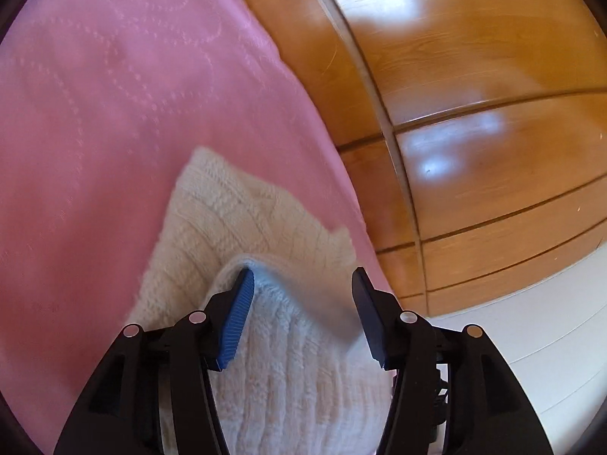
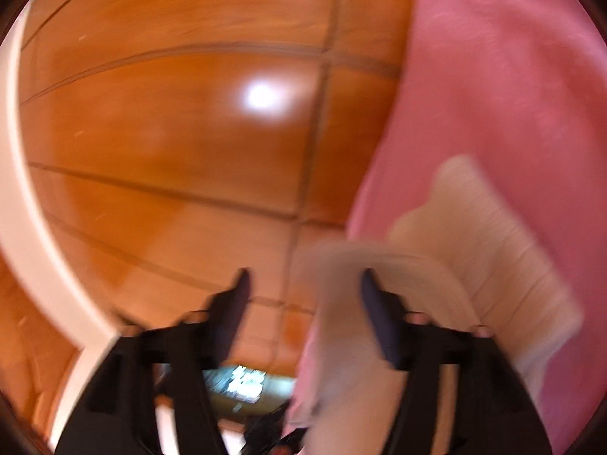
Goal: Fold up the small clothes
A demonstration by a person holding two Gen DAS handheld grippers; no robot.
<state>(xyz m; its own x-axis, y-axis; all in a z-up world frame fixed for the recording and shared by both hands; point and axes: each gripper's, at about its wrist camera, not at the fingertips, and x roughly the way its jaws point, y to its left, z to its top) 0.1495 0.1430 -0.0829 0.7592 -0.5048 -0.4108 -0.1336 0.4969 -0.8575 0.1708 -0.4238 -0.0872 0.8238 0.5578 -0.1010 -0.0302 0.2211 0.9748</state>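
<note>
The cream knitted garment [image 1: 242, 227] is lying folded on the pink sheet [image 1: 95, 113], near its edge beside the wooden floor [image 1: 474, 76]. Both jaws are standing apart — the left hand-held gripper [image 1: 301, 276] is hovering over the knit's fold, while the right hand-held gripper [image 2: 303, 276], blurred, is gripping nothing.

Glossy wooden floor [image 1: 474, 87] with dark seams and bright light glare is seen beside pink cloth [image 1: 114, 113]; white edge [image 1: 531, 341] runs alongside.
</note>
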